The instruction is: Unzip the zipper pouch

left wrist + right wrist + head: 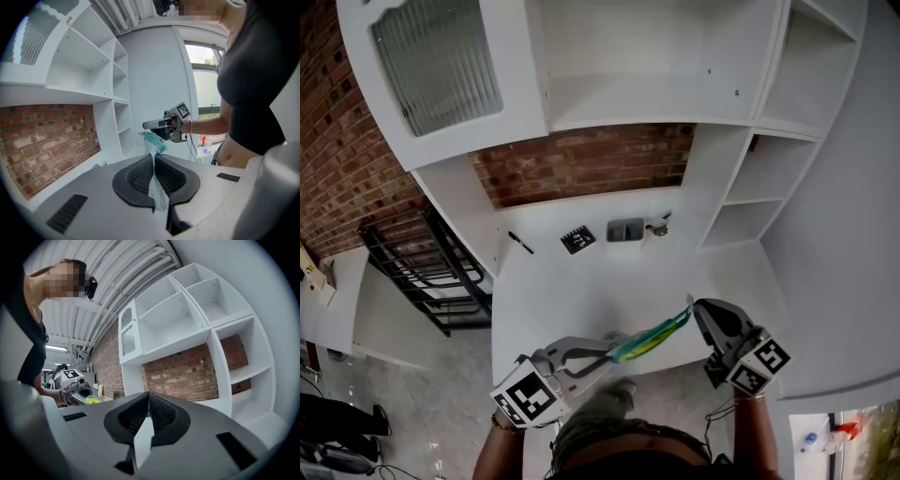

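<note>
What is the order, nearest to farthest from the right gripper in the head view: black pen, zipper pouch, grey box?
1. zipper pouch, held at the right gripper's jaws, stretching to its left.
2. grey box, farther back, centre.
3. black pen, back left.

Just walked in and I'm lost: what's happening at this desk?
A person holds a two-jaw gripper in each hand above the white desk. The left gripper is clamped on one end of a teal and yellow zipper pouch, and the right gripper is shut on its other end, so the pouch hangs stretched between them in the air. Whether the zipper is open cannot be made out.
</note>
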Tool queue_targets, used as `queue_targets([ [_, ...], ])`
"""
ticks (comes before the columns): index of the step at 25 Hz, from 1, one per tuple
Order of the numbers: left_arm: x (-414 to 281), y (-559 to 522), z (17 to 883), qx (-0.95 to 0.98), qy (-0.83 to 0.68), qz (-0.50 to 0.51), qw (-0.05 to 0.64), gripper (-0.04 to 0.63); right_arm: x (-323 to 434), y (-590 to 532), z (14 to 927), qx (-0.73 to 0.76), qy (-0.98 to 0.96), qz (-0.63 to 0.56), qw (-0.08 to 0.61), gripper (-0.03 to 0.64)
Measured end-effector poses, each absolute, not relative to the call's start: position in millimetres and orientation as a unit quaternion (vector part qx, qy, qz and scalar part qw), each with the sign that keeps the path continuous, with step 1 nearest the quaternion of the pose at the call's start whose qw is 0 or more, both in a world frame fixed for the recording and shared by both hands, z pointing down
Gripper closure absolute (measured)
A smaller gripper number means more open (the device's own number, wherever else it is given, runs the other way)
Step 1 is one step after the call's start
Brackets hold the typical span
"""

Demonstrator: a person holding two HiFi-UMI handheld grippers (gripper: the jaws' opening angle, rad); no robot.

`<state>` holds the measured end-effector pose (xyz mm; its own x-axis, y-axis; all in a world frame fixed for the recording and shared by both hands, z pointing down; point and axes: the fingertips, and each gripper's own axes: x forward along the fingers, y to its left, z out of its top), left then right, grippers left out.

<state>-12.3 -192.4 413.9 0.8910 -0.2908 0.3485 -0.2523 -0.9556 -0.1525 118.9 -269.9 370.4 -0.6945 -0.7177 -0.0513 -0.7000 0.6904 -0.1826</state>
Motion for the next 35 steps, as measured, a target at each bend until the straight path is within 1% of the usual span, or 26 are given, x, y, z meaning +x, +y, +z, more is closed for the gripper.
queue_targets([
  [5,-12.4,-206.4,419.2,-0.969,0.149,-0.189,0.047,0.586,124.8,-276.8,377.7,-0.386,0.914,-0.103,0.071,0.609],
  [10,-16.3,-229.3,444.1,-0.966,0.162,-0.203,0.022,0.586,144.5,-284.9,399.6,-0.417,0.904,-0.089,0.028,0.604],
  [16,-24.2,-262.8,478.2,-0.953,0.185,-0.239,0.010,0.586,171.1,-292.4,414.8,-0.442,0.890,-0.107,0.024,0.604],
  [19,-35.1,-286.1,494.5,-0.947,0.192,-0.257,0.006,0.586,175.5,-294.4,416.9,-0.451,0.882,-0.135,0.029,0.604],
  [22,-46.0,-312.5,506.9,-0.941,0.198,-0.273,0.005,0.586,192.8,-298.9,429.1,-0.471,0.872,-0.133,0.015,0.604],
  [28,-60.5,-374.4,517.5,-0.932,0.242,-0.271,-0.011,0.586,219.4,-303.1,438.8,-0.500,0.855,-0.140,-0.001,0.604],
  [35,-61.3,-434.8,536.2,-0.923,0.257,-0.284,-0.006,0.586,239.7,-303.0,451.1,-0.517,0.841,-0.160,-0.006,0.604],
])
